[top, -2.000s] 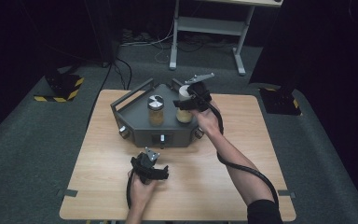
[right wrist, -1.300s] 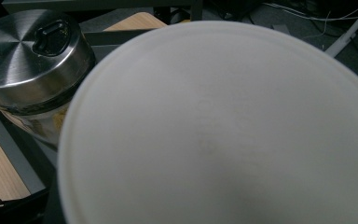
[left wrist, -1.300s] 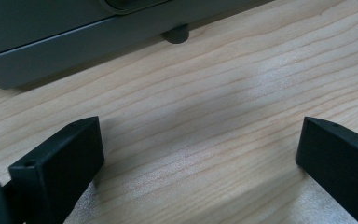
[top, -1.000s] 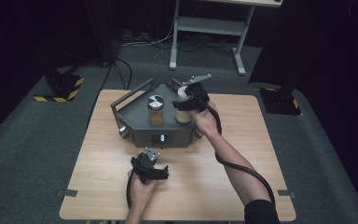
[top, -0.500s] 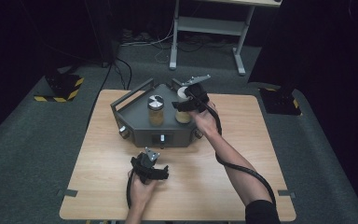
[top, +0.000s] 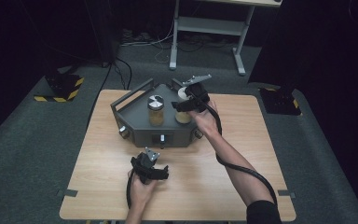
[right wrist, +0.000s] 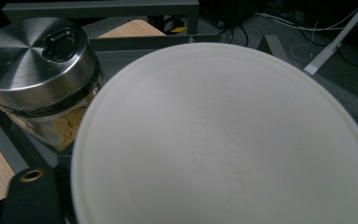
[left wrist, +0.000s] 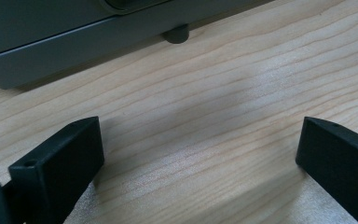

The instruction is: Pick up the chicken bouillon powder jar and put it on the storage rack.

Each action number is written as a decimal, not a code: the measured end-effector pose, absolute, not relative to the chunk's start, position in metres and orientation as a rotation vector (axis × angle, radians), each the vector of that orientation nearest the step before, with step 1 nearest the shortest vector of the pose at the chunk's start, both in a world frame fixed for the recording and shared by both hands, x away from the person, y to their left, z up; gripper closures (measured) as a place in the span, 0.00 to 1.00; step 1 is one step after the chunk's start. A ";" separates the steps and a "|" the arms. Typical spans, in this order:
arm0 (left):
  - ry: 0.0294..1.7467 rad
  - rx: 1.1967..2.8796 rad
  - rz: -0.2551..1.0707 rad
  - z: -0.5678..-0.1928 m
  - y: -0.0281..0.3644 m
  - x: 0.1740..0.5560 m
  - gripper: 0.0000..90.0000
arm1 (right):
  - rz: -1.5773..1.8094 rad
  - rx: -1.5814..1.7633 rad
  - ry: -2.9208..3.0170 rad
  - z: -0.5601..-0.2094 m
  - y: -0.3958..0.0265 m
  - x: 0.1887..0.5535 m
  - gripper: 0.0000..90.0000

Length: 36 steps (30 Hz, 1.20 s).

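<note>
A grey metal tray (top: 135, 112) at the table's far middle carries two glass jars of tan contents. The left jar (top: 155, 112) has a steel lid (right wrist: 37, 60). The right jar (top: 182, 115) has a white lid (right wrist: 223, 140). My right gripper (top: 186, 103) hangs over that white lid, and its jaws have just been opening. The lid lies close in front of them; one fingertip (right wrist: 32, 196) shows clear of its rim, the other is hidden behind it. My left gripper (left wrist: 198, 154) rests open on the wood in front of the tray, holding nothing.
The tray has raised handle bars (top: 130, 94) at its far-left side and a foot (left wrist: 176, 33) under its front edge. Bare wooden tabletop (top: 242, 163) lies around my left gripper (top: 151, 164). A desk frame (top: 205, 28) and cables lie on the floor beyond.
</note>
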<state>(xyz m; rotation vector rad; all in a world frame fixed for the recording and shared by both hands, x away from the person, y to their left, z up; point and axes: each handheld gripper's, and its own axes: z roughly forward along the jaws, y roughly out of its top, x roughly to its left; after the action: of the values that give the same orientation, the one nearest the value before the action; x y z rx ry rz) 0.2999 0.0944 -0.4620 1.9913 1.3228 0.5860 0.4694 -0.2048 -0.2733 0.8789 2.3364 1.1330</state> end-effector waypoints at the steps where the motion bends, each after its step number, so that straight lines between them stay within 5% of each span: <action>1: 1.323 1.993 0.585 -0.462 0.094 0.300 0.01 | 1.130 0.876 2.333 -0.273 -0.205 0.468 0.13; 36: 1.323 1.989 0.586 -0.462 0.094 0.300 0.01 | 1.237 0.798 2.312 -0.283 -0.262 0.435 0.05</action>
<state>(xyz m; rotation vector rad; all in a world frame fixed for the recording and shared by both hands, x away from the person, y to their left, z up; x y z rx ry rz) 0.2998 0.0944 -0.4623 1.9894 1.3229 0.5860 0.4351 -0.2618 -0.2829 0.7975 2.3119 1.2373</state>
